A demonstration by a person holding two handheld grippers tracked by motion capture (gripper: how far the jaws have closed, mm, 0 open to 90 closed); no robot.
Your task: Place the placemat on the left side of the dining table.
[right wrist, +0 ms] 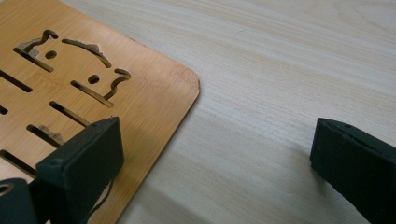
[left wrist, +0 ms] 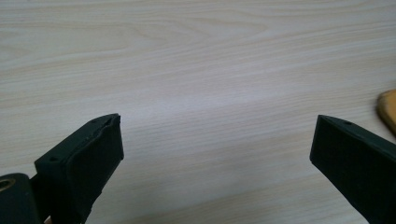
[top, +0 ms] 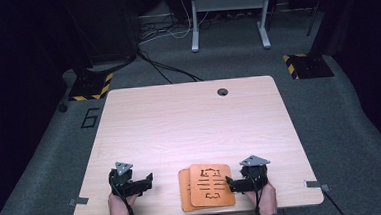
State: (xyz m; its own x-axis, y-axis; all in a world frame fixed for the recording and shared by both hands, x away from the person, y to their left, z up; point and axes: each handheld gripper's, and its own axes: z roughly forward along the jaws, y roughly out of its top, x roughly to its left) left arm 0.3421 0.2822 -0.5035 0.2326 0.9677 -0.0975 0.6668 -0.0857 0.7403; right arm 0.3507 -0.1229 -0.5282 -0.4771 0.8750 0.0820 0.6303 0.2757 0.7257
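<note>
Orange boards (top: pixel 212 185), seemingly two stacked from above, between wide-open, empty left tool (top: pixel 149 179) and right tool (top: pixel 229 182).

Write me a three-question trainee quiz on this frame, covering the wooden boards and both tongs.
1. True or false: the right tongs are shut on the top orange-brown wooden board with cut-out slots.
2. How many orange-brown boards lie stacked near the front edge of the pale wooden table?
A. one
B. two
C. four
3. Fill in: the left tongs stand open over bare ____.

Key
1. False: the jaws stand wide apart, one over the board's corner, the other over the table.
2. B: the top board sits skewed on a plain orange-brown lower board.
3. Table: the board's edge only peeks in at the right of the left gripper view.
</note>
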